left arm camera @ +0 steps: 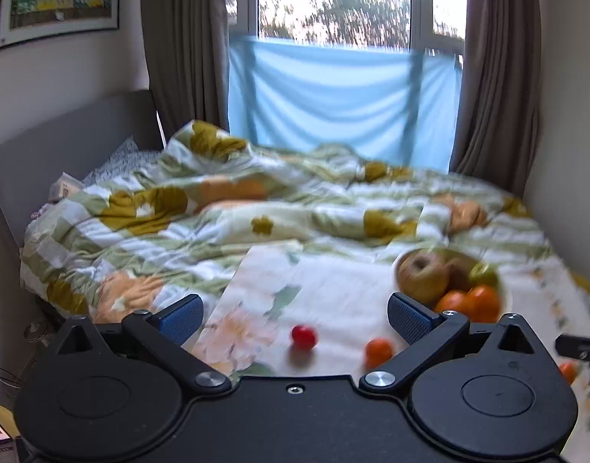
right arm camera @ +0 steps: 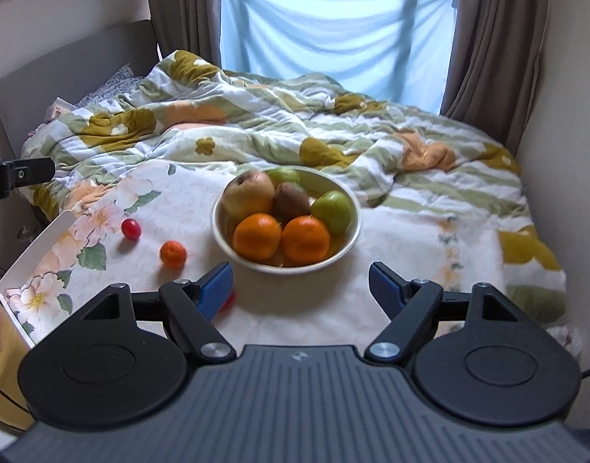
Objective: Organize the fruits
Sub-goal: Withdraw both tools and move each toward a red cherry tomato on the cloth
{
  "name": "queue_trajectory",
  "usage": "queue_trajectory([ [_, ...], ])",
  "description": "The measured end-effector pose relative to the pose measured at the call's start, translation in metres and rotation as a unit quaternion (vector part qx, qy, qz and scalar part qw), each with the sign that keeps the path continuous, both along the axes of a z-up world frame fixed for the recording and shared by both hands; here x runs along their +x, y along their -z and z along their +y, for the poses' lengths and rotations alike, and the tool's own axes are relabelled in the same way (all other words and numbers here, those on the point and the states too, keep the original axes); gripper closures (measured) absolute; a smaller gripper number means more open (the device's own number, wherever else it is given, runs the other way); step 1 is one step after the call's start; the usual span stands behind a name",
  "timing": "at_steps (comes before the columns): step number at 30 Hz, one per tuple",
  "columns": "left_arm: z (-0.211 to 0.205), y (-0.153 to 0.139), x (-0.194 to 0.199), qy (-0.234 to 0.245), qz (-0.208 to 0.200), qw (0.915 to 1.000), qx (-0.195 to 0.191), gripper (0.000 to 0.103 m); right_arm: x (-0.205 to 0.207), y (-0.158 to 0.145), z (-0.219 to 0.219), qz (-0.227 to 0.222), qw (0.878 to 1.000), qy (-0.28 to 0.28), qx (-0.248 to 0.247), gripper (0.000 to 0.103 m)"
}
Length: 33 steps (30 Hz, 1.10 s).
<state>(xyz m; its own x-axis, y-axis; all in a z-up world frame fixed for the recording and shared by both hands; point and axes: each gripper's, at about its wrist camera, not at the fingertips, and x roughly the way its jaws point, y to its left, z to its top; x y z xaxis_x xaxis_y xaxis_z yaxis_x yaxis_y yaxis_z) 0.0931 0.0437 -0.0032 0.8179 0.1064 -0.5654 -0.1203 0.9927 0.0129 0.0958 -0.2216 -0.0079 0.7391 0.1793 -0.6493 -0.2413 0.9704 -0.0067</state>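
A cream bowl on a floral cloth holds a brownish apple, a kiwi, a green apple and two oranges. A small red fruit and a small orange fruit lie loose left of the bowl. A red thing peeks out beside my right gripper's left finger. My right gripper is open and empty, just in front of the bowl. My left gripper is open and empty above the loose red fruit and orange fruit; the bowl is to its right.
The floral cloth covers a flat board at the bed's foot. A rumpled flowered duvet fills the bed behind. A grey headboard stands at left, curtains and a window behind, a wall at right. Another orange piece shows at the far right.
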Motion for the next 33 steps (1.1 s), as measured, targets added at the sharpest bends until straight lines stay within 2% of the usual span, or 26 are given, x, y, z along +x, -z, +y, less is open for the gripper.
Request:
queue_trajectory([
  [7, 0.032, 0.047, 0.029, 0.054, 0.050, 0.9973, 0.011, 0.000, 0.011, 0.033, 0.034, 0.020, 1.000, 0.021, 0.002, 0.010],
  [12, 0.047, 0.077, 0.053, 0.089, 0.069, 0.9933, 0.024, 0.000, 0.022, 0.066, 0.054, 0.034, 0.999, 0.039, 0.007, 0.010],
  [18, 0.045, 0.102, 0.078, 0.139, 0.078, 0.9862, 0.046, 0.003, 0.036, 0.100, 0.071, 0.045, 0.997, 0.056, 0.002, 0.010],
  [20, 0.041, 0.109, 0.085, 0.153, 0.084, 0.9834, 0.051, 0.010, 0.041, 0.109, 0.073, 0.048, 0.997, 0.060, 0.003, 0.011],
  [24, 0.034, 0.121, 0.097, 0.169, 0.094, 0.9794, 0.057, 0.019, 0.046, 0.121, 0.077, 0.056, 0.996, 0.067, 0.004, 0.013],
  [33, 0.026, 0.132, 0.108, 0.195, 0.106, 0.9733, 0.060, 0.057, 0.052, 0.126, 0.090, 0.054, 0.997, 0.057, -0.003, 0.015],
])
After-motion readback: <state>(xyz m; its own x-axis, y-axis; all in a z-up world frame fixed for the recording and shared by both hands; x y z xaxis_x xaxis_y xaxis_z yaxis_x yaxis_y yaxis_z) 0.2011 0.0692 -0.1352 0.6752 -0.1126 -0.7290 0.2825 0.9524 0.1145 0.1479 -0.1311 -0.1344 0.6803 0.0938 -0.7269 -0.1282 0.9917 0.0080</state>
